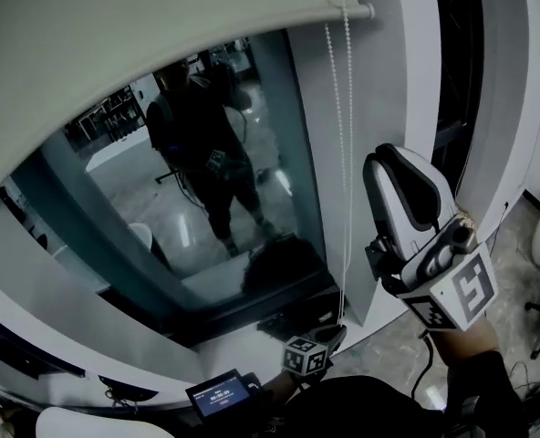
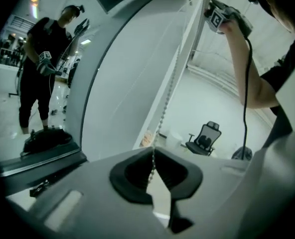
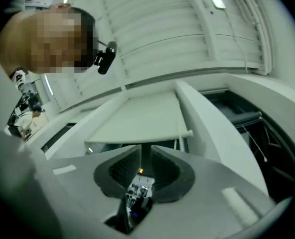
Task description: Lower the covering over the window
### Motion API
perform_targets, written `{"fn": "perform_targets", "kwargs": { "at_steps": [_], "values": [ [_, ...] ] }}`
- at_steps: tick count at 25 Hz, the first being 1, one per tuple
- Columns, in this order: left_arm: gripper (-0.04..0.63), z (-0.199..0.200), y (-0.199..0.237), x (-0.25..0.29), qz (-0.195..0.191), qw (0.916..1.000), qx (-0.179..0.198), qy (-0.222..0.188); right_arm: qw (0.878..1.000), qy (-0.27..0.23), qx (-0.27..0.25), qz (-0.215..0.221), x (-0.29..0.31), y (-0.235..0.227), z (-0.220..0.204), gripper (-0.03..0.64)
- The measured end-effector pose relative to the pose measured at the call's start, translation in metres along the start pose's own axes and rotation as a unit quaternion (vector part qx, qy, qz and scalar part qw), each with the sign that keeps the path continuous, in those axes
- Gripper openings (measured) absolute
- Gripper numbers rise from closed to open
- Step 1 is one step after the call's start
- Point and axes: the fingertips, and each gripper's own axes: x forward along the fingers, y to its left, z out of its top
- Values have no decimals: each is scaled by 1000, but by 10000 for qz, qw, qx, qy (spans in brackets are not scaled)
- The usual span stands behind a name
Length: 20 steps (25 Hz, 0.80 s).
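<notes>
The pale roller blind (image 1: 142, 35) covers the top of the window, and its bottom bar (image 1: 347, 13) ends near the right frame. A white bead chain (image 1: 345, 153) hangs beside the frame. Low down, my left gripper (image 1: 336, 334) is shut on the chain. In the left gripper view, the beads (image 2: 162, 113) run straight up from its closed jaws (image 2: 153, 153). My right gripper (image 1: 393, 167) is raised to the right of the chain, apart from it. In the right gripper view, its jaws (image 3: 141, 151) stand slightly apart with nothing between them, aimed at the blind (image 3: 142, 116).
The window glass (image 1: 206, 181) reflects a person. A black bag (image 1: 284, 263) lies on the sill. A white pillar (image 1: 407, 62) borders the window on the right. A small screen device (image 1: 223, 395) sits low at the front. An office chair (image 2: 203, 139) stands beyond.
</notes>
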Motion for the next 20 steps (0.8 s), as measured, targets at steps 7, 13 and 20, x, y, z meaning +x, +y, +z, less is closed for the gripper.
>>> {"fn": "perform_targets", "kwargs": {
  "at_steps": [7, 13, 20],
  "values": [
    [13, -1, -14, -10, -164, 9999, -36, -16, 9868, 1311, 816, -479, 72, -39, -76, 152],
    [14, -7, -22, -18, -232, 9995, 211, 21, 9924, 1094, 359, -443, 85, -44, -64, 3],
    [17, 10, 10, -59, 1201, 9781, 1563, -671, 9533, 2415, -1590, -873, -25, -69, -158, 2]
  ]
}}
